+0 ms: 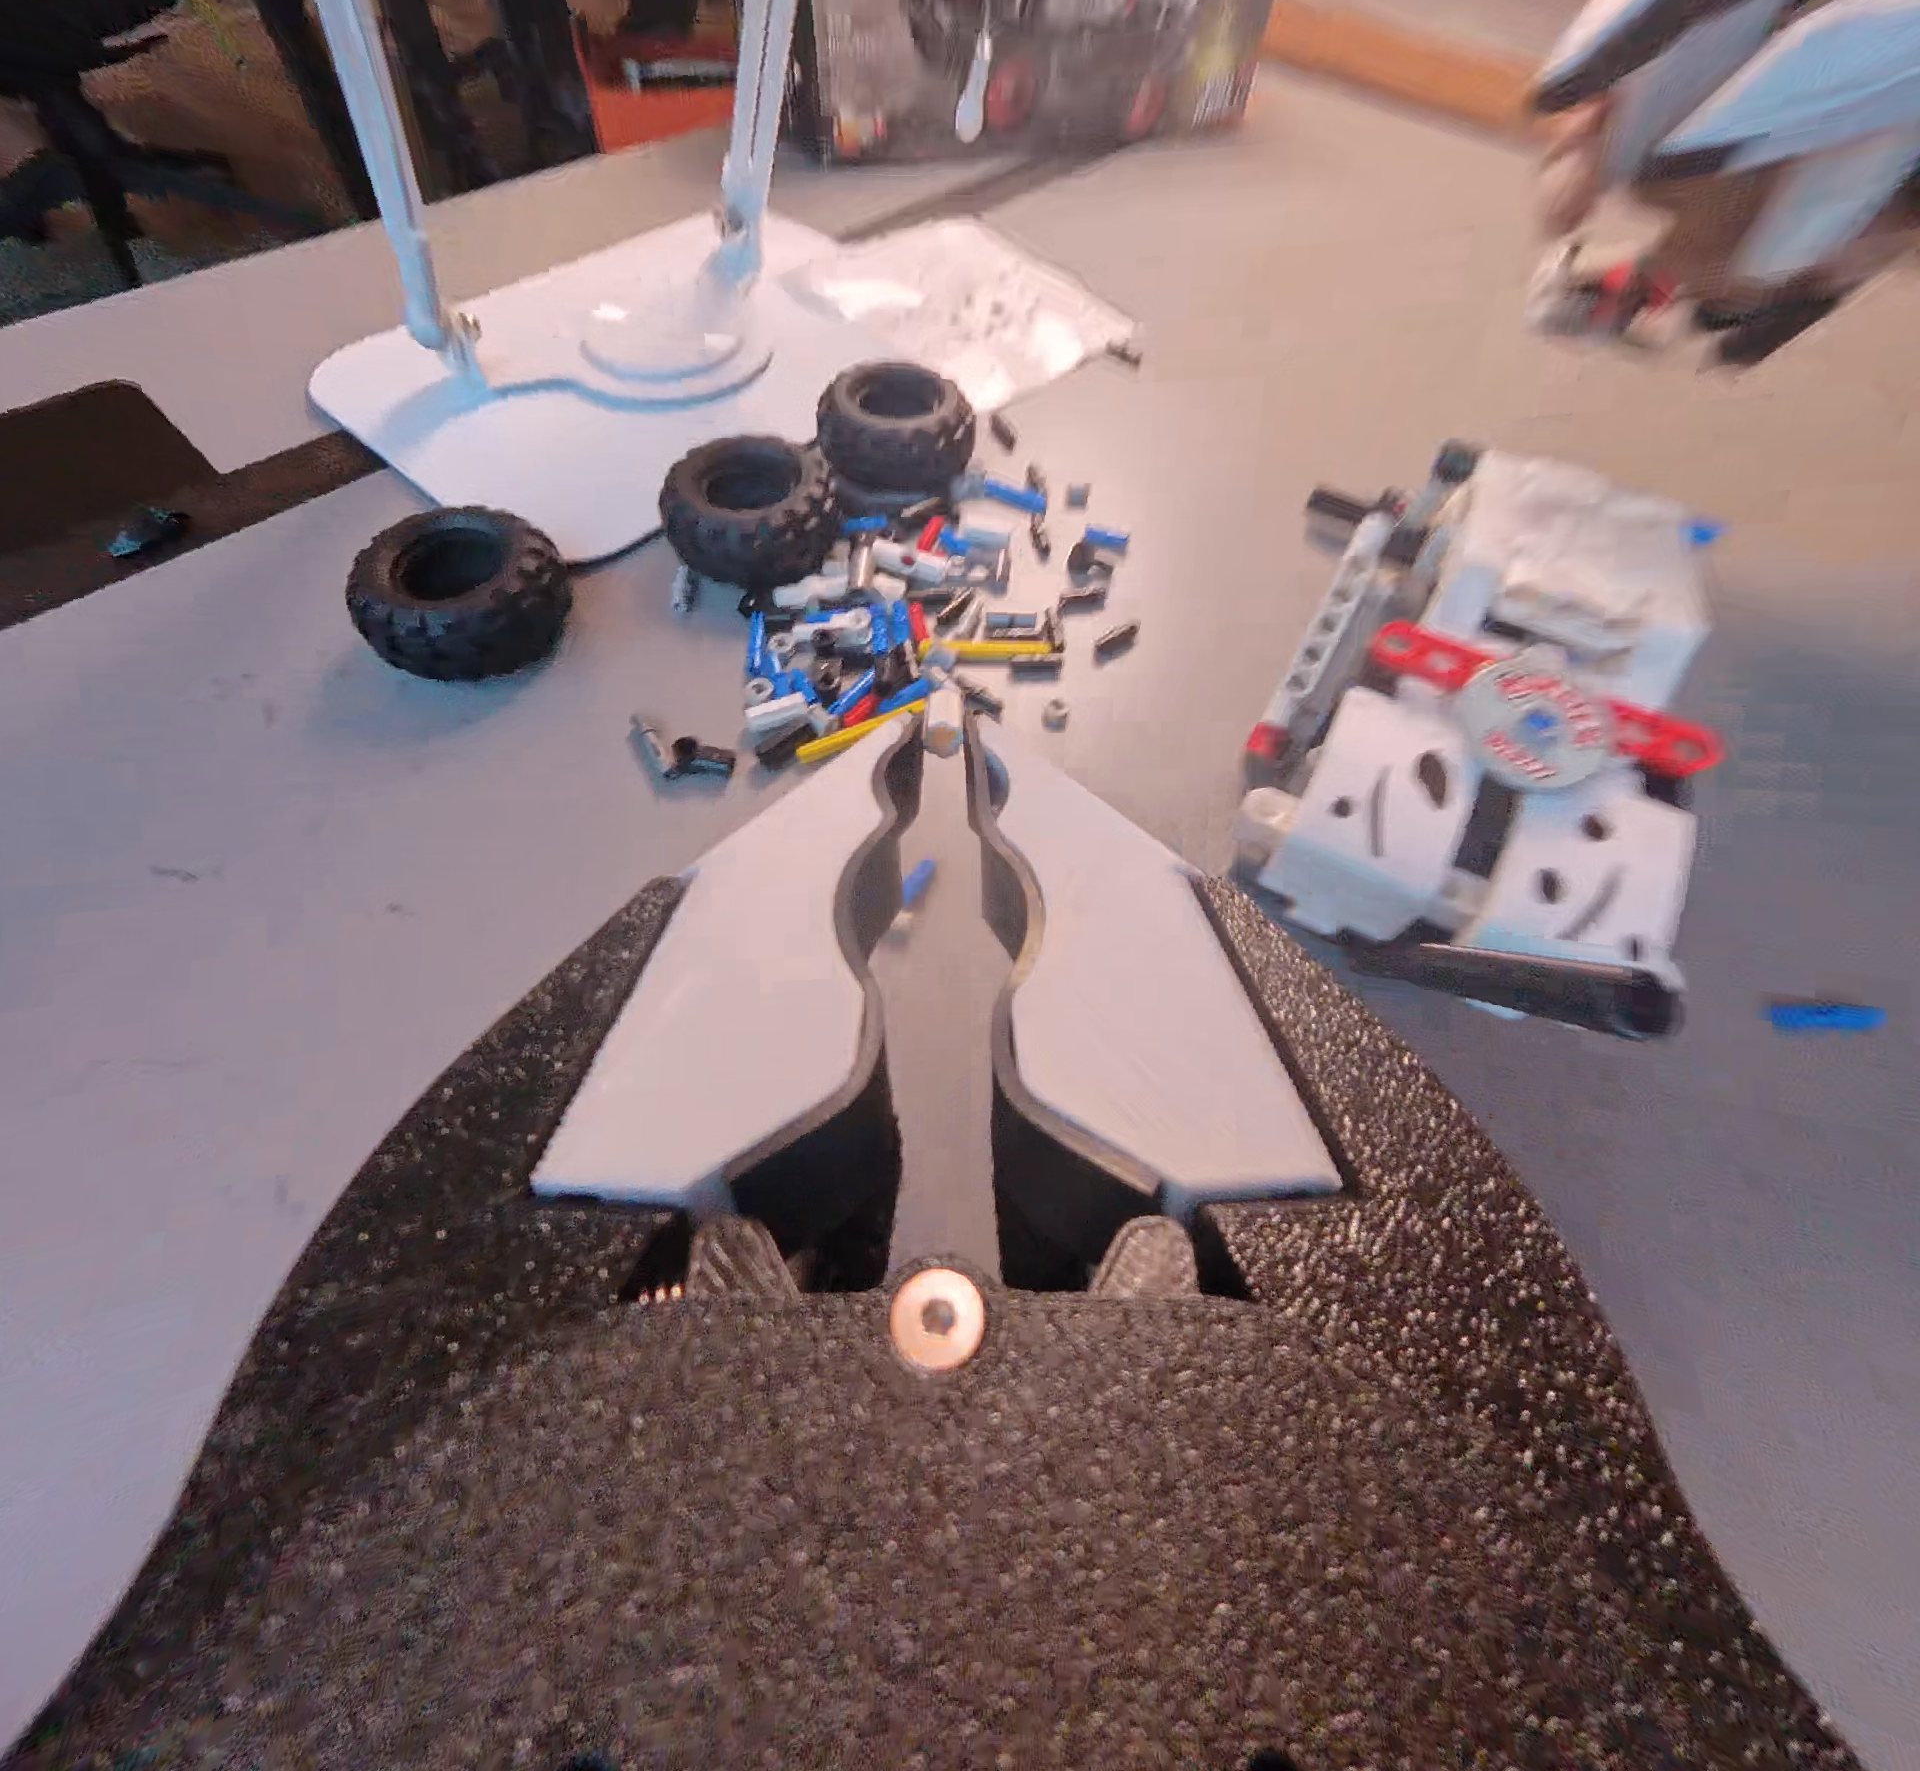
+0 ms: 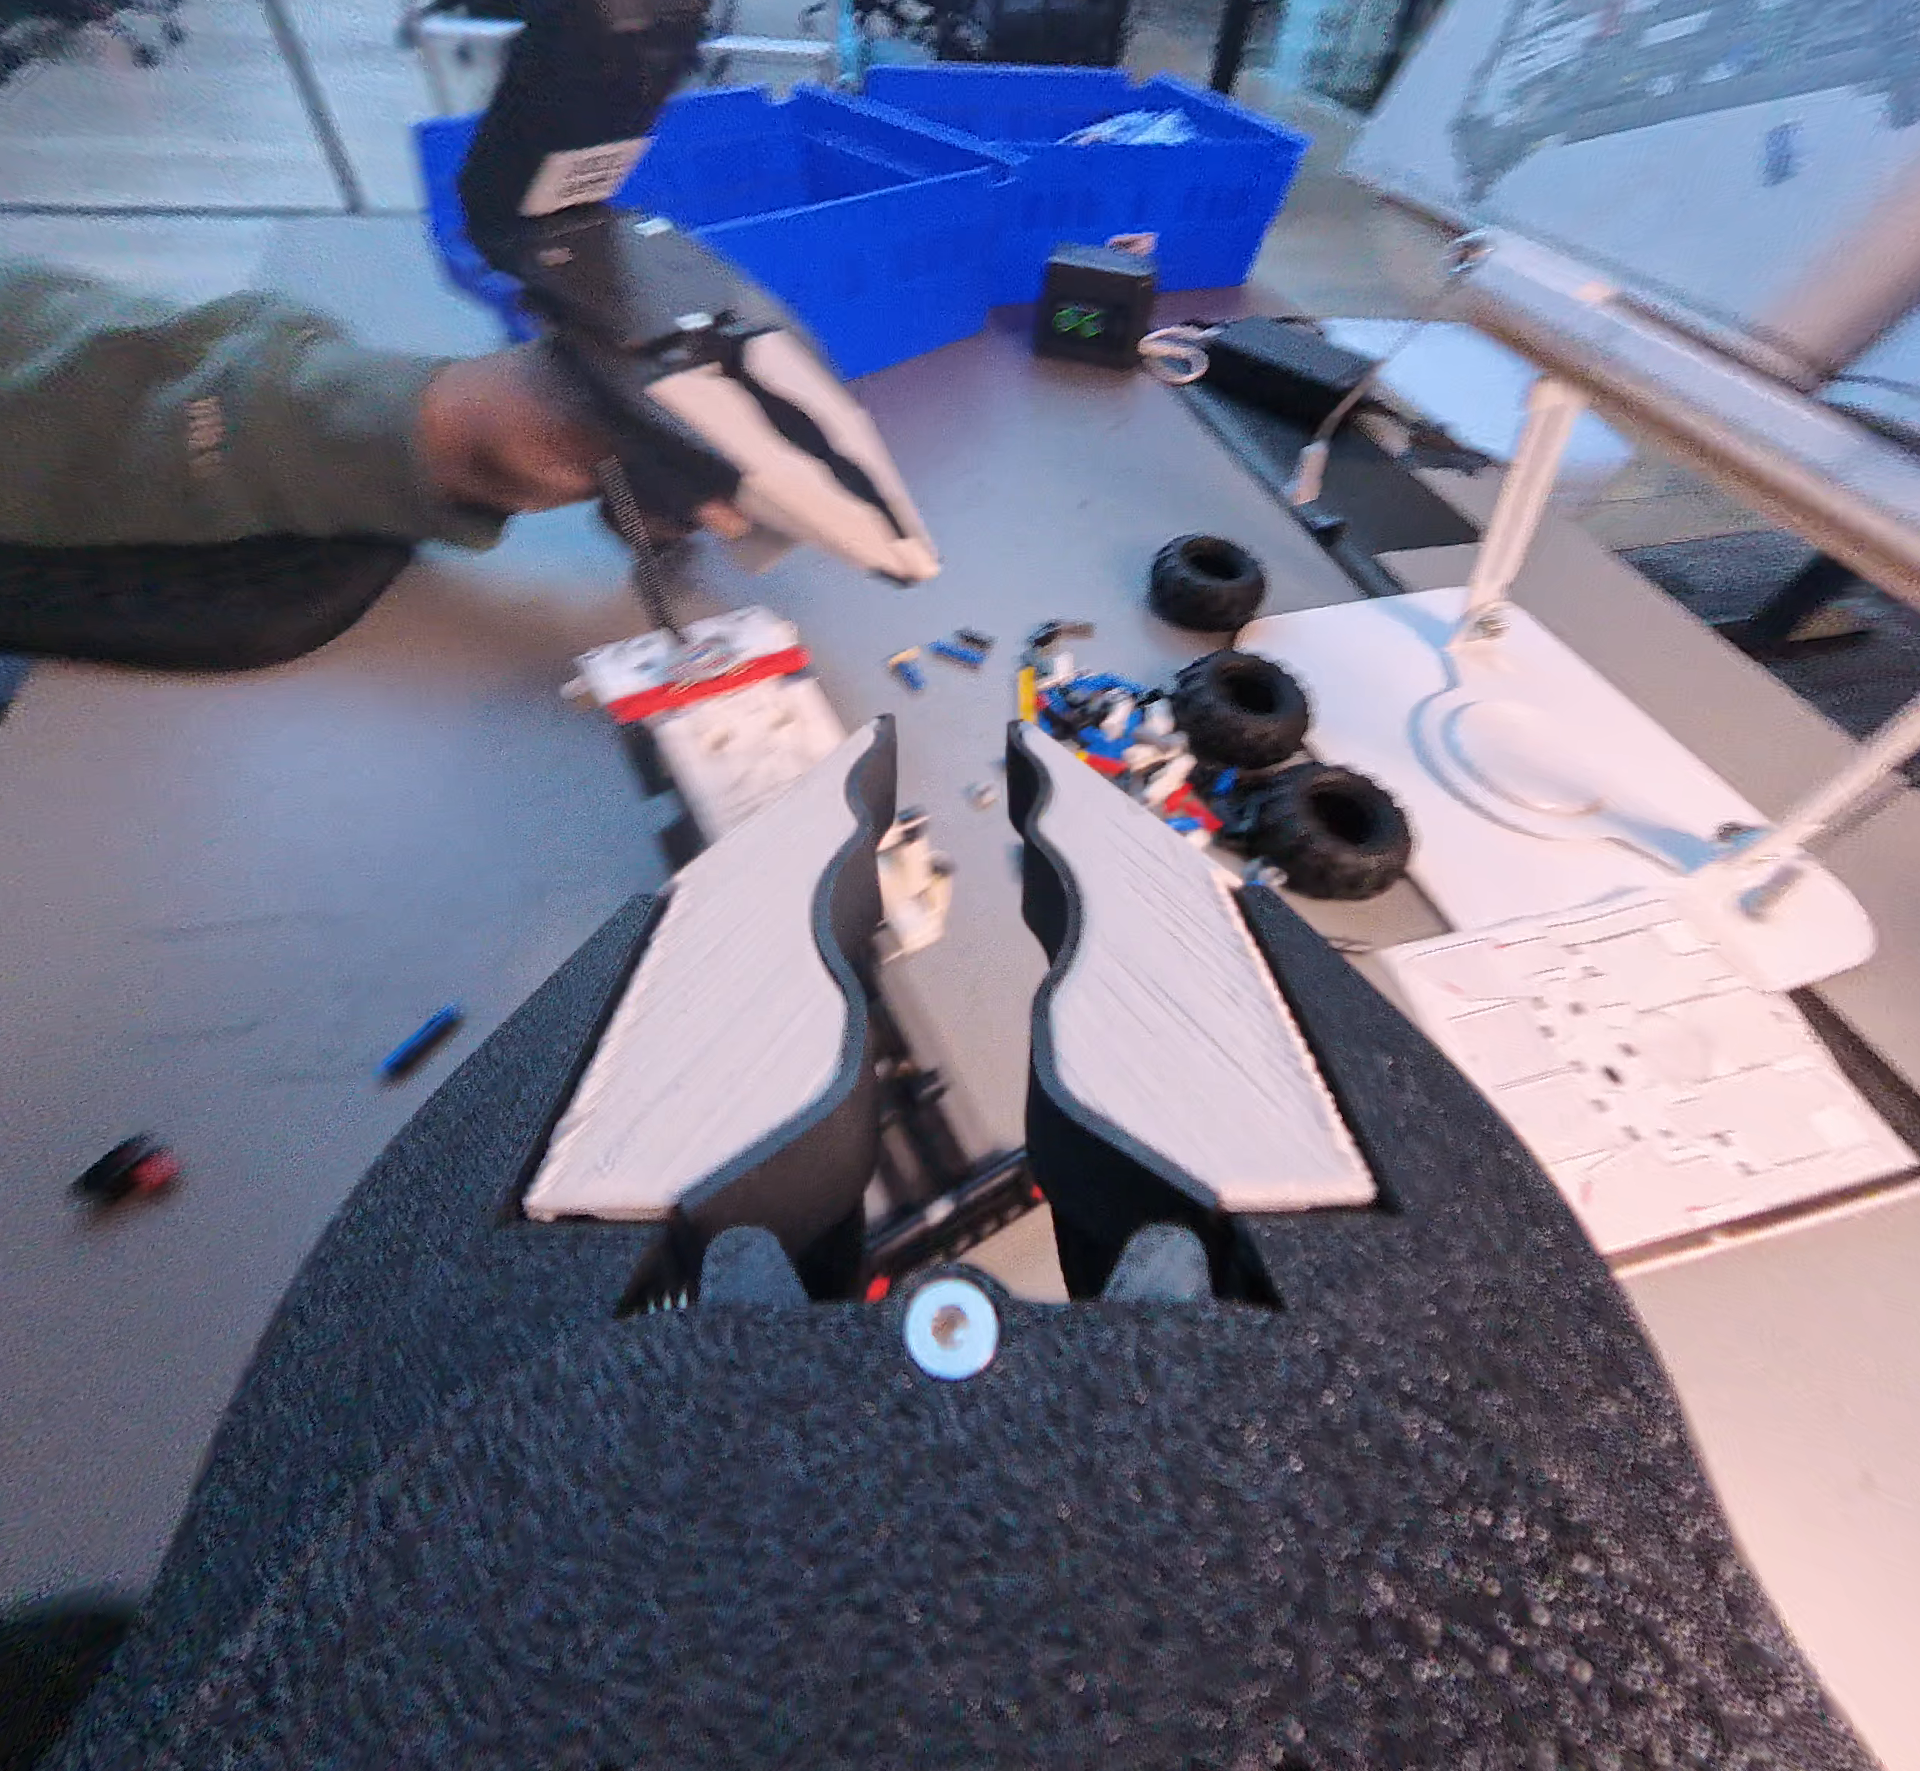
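Observation:
My left gripper (image 1: 943, 734) is shut on a small white cylindrical piece (image 1: 942, 722), held at the near edge of a pile of small blue, black, white, red and yellow building pieces (image 1: 894, 620). It also shows in the right wrist view (image 2: 914, 568), held in a hand above the table. My right gripper (image 2: 951, 745) is open and empty, hovering over the table between a partly built white and red model vehicle (image 2: 727, 713) and the pile (image 2: 1122, 745). The vehicle (image 1: 1475, 765) lies to the right of my left gripper. The right gripper shows blurred at the top right (image 1: 1714, 111).
Three black tyres (image 1: 457, 594) (image 1: 748, 506) (image 1: 894, 417) lie beside a white lamp base (image 1: 540, 402). An instruction sheet (image 2: 1631, 1046) lies at the right. Blue bins (image 2: 935, 194) and a small black box (image 2: 1096, 308) stand at the far end. Stray pieces (image 2: 416, 1041) (image 2: 125, 1171) lie at the left. Spacing between my two grippers at the tips: around 15 cm.

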